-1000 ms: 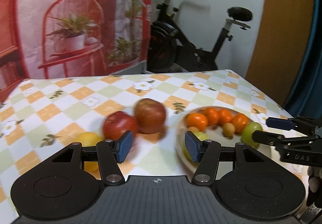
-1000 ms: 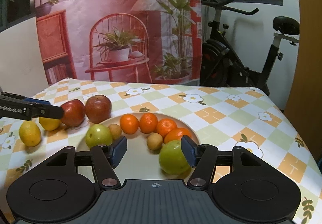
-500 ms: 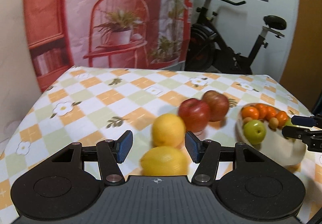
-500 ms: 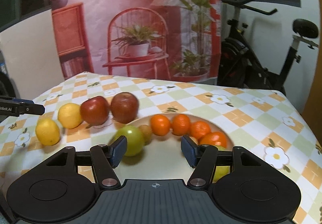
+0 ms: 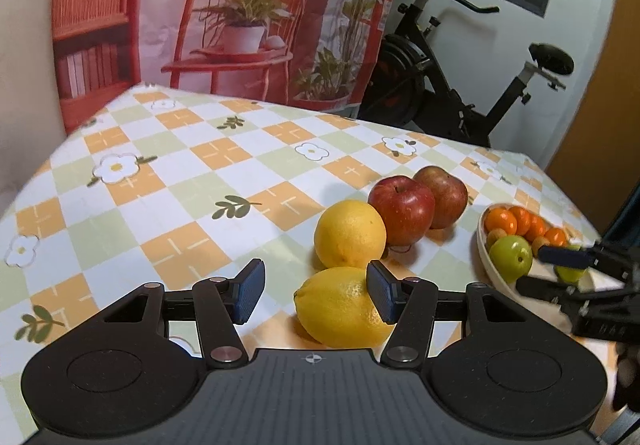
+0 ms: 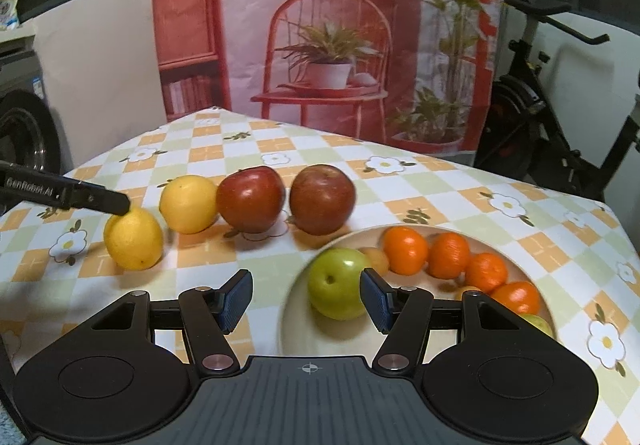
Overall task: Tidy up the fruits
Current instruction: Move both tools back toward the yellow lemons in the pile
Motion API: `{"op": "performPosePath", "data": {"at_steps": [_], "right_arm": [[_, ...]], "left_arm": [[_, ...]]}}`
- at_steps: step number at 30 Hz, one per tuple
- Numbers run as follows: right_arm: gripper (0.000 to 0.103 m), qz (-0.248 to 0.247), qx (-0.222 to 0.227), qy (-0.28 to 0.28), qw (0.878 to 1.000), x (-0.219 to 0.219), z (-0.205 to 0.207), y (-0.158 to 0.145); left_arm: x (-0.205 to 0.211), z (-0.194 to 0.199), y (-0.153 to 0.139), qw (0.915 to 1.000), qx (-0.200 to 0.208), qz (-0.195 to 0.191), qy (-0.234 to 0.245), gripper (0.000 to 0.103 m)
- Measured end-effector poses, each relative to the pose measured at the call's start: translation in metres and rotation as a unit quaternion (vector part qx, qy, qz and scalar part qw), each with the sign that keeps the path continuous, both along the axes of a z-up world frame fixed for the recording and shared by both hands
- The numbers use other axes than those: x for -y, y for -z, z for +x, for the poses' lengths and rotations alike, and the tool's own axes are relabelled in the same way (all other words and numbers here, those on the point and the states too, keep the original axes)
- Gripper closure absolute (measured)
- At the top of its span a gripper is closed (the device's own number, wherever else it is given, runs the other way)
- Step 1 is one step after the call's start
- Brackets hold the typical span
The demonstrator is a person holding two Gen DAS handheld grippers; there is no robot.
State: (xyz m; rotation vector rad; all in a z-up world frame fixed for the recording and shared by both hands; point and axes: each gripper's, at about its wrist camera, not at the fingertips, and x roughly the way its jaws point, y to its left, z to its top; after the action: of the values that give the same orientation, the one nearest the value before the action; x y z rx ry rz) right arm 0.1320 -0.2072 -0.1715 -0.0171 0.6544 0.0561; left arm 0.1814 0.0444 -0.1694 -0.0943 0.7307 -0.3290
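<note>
Beside left gripper (image 5: 316, 293) a lemon (image 5: 342, 307), right view alone shows whole plate (image 6: 516, 257)

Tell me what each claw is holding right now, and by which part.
Nothing is held. The left claw is open near the oval yellow lemon; the right claw is open beside the round green apple.

A: What has shifted for the left gripper (image 5: 316, 290)?

B: It has swung left, away from the plate (image 5: 486, 257). Before, the red apples sat ahead of it; now the lemon (image 5: 340, 307) lies near, between its open fingers.

A: And the right gripper (image 6: 306, 299)?

B: It has moved left too; the green apple (image 6: 338, 283) now sits between its parted fingers.
</note>
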Motion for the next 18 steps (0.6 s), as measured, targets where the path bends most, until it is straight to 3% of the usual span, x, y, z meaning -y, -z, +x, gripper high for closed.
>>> {"op": "performPosePath", "data": {"at_steps": [6, 18], "right_arm": [[0.047, -0.002, -0.004, -0.006, 1.0, -0.006, 0.003, 0.003], [0.047, -0.002, 0.002, -0.022, 1.0, -0.012, 0.0, 0.0]], "left_arm": [[-0.005, 0.01, 0.006, 0.9986, -0.028, -0.044, 0.007, 0.045], [0.015, 0.012, 0.014, 0.996, -0.047, -0.055, 0.052, 0.045]]}}
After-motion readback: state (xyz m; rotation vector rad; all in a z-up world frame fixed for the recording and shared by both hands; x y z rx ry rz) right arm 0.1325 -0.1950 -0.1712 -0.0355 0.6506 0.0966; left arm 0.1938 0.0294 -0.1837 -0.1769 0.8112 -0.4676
